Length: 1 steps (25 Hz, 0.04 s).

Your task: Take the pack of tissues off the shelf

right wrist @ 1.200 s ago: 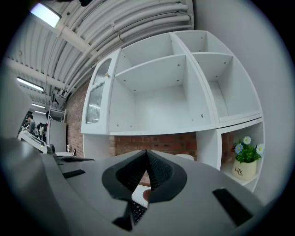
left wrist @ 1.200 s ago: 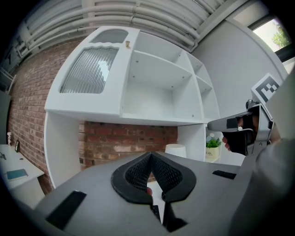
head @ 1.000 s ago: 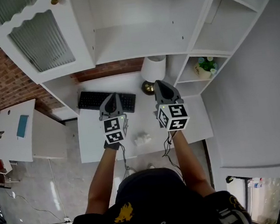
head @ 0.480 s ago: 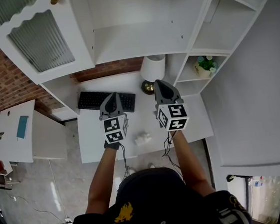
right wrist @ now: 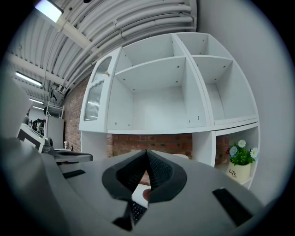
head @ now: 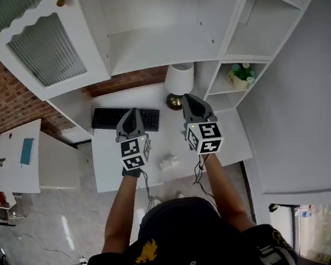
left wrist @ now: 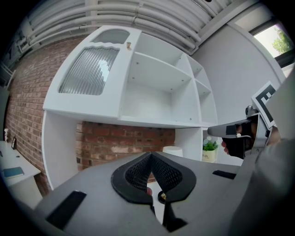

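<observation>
Both grippers are held level side by side above the white desk, pointing at the white shelf unit. My left gripper is shut with nothing in it, its jaws meeting at the tip. My right gripper is shut and empty too, jaws closed together. A small white crumpled packet, perhaps the tissues, lies on the desk between and below the two grippers. The open shelf compartments in front show nothing inside them.
A black keyboard and a white lamp stand at the back of the desk. A potted plant sits in a low right compartment. A ribbed-glass cabinet door is at the left, a side table beyond.
</observation>
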Motion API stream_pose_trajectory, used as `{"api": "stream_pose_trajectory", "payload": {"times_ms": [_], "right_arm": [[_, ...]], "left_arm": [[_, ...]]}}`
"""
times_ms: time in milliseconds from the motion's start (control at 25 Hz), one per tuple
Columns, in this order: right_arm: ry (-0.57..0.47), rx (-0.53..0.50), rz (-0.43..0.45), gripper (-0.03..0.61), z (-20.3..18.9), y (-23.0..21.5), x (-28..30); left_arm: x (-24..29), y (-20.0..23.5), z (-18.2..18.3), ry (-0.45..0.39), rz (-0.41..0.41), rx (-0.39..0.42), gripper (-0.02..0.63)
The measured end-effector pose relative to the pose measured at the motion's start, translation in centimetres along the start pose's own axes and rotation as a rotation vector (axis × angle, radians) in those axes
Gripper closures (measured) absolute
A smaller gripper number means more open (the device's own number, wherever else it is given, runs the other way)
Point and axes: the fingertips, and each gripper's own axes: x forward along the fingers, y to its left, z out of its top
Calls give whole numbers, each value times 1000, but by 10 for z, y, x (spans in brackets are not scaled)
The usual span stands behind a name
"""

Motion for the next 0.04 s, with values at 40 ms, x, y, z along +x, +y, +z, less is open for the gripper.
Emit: {"api": "stream_pose_trajectory", "payload": {"times_ms": [40], "right_arm": [[-1, -2, 1, 575, 1, 0, 0]], "left_arm": [[0, 0, 1, -1, -2, -1, 597]]}}
